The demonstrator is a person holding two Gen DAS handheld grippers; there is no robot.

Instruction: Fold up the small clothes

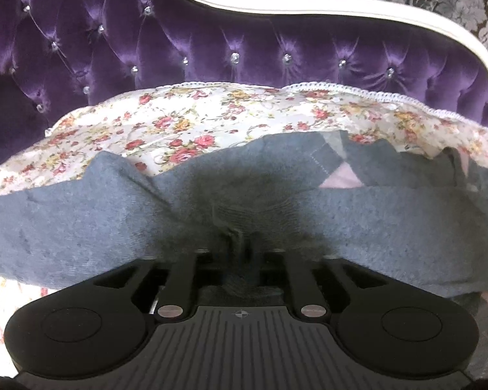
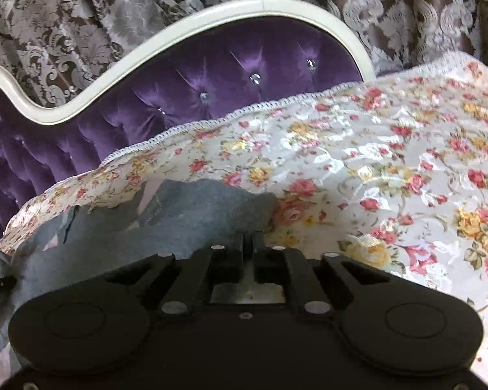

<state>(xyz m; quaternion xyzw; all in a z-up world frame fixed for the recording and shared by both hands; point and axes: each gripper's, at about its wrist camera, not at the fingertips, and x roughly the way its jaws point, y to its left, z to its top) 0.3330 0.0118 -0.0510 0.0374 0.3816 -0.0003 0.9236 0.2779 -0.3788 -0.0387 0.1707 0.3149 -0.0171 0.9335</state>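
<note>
A grey knit garment with pink diamond patches lies crumpled across a floral bedspread. In the left wrist view it fills the middle of the frame. My left gripper is shut on a bunched fold of it, with cloth puckered around the tips. In the right wrist view the same grey garment lies left of centre. My right gripper sits at its right edge, fingers almost together and pinching the hem where grey cloth meets the floral bedspread.
A purple tufted headboard with a white curved frame rises just beyond the bedspread. Patterned grey-brown curtains hang behind it. Floral bedspread stretches away to the right in the right wrist view.
</note>
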